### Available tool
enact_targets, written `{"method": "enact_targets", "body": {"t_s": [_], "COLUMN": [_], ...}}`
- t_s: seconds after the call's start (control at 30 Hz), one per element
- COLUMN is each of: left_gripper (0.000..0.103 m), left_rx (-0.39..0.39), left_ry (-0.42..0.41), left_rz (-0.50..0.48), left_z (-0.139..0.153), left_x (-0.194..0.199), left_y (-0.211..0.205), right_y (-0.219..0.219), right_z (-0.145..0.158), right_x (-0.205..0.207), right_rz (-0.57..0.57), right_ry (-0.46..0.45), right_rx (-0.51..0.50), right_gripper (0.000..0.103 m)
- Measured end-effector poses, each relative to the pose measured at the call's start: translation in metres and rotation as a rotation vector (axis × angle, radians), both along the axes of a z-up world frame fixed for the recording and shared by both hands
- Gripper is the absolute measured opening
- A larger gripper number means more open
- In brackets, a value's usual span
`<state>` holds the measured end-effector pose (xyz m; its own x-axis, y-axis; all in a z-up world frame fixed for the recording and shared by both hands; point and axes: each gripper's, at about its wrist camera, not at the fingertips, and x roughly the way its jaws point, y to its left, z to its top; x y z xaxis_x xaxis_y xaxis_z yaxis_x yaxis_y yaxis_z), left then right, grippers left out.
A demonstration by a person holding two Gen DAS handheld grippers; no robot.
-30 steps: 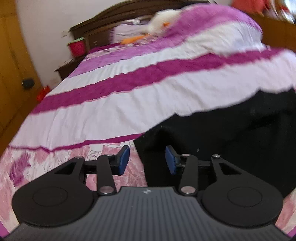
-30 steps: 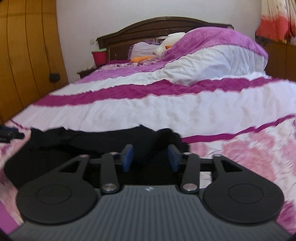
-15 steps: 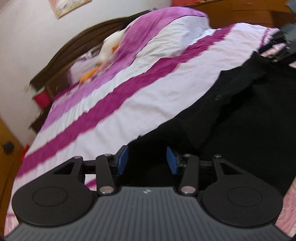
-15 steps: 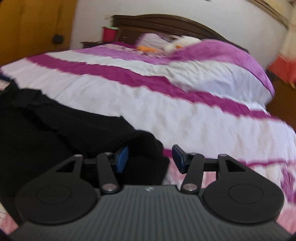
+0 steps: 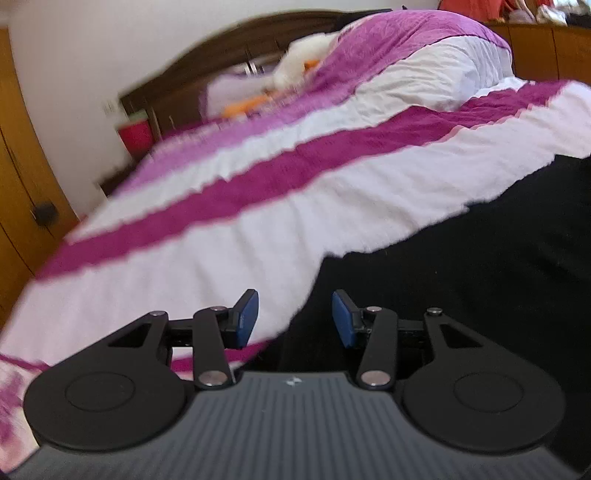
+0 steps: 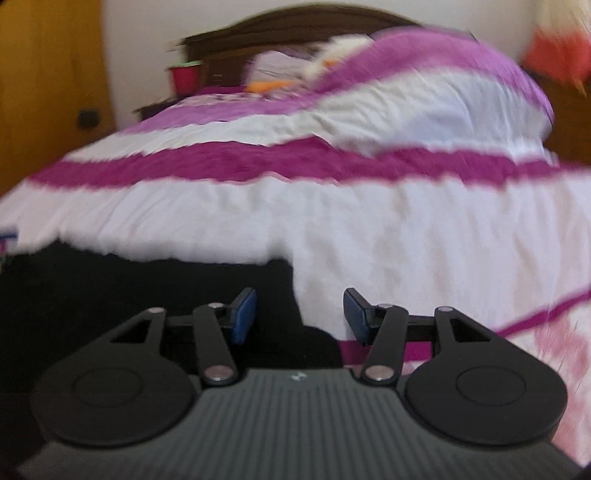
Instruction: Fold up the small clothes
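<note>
A black garment [image 5: 461, 266] lies spread on the bed's white and magenta striped cover. In the left wrist view it fills the right half, and my left gripper [image 5: 294, 318] is open and empty over its left edge. In the right wrist view the same garment [image 6: 129, 288] fills the lower left, and my right gripper [image 6: 300, 315] is open and empty over its right corner. Neither gripper holds cloth.
The striped cover [image 5: 221, 236] rises into a rolled hump [image 6: 424, 96] at the far right. A dark headboard [image 6: 295, 22], a white soft toy [image 5: 303, 62] and a red bin [image 6: 184, 75] are at the far end. A wooden wardrobe [image 6: 44, 92] stands left.
Both views have swung back to face the headboard. The left gripper has gone from above the cloth to its left edge. The right gripper has opened a little wider.
</note>
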<state>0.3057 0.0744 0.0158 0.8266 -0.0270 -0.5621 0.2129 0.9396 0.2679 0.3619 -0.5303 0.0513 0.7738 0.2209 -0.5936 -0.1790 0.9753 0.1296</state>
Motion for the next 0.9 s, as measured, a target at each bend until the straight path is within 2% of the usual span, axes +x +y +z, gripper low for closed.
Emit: {"method": "enact_targets", "body": {"t_s": [0.13, 0.3, 0.4, 0.6, 0.77, 0.9], "left_gripper": [0.051, 0.050, 0.028, 0.028, 0.029, 0.030], "left_rx": [-0.091, -0.144, -0.151, -0.051, -0.090, -0.146], "left_ry": [0.041, 0.111, 0.117, 0.057, 0.062, 0.093], "left_rz": [-0.020, 0.006, 0.042, 0.177, 0.199, 0.193], "left_z": [0.001, -0.008, -0.012, -0.015, 0.003, 0.022], "left_x": [0.005, 0.013, 0.014, 0.015, -0.003, -0.030], "left_y": [0.009, 0.010, 0.008, 0.008, 0.023, 0.037], "right_y": [-0.008, -0.008, -0.006, -0.005, -0.024, -0.031], "right_z": [-0.001, -0.002, -0.004, -0.012, 0.003, 0.024], "right_x": [-0.007, -0.013, -0.012, -0.009, -0.025, -0.050], "right_rz": [-0.015, 0.011, 0.020, -0.036, -0.119, -0.100], "right_ry": [-0.003, 0.009, 0.017, 0.030, 0.004, -0.016], "right_rx": [0.044, 0.061, 0.081, 0.013, 0.107, 0.120], "right_gripper": [0.054, 0.054, 0.054, 0.053, 0.054, 0.054]}}
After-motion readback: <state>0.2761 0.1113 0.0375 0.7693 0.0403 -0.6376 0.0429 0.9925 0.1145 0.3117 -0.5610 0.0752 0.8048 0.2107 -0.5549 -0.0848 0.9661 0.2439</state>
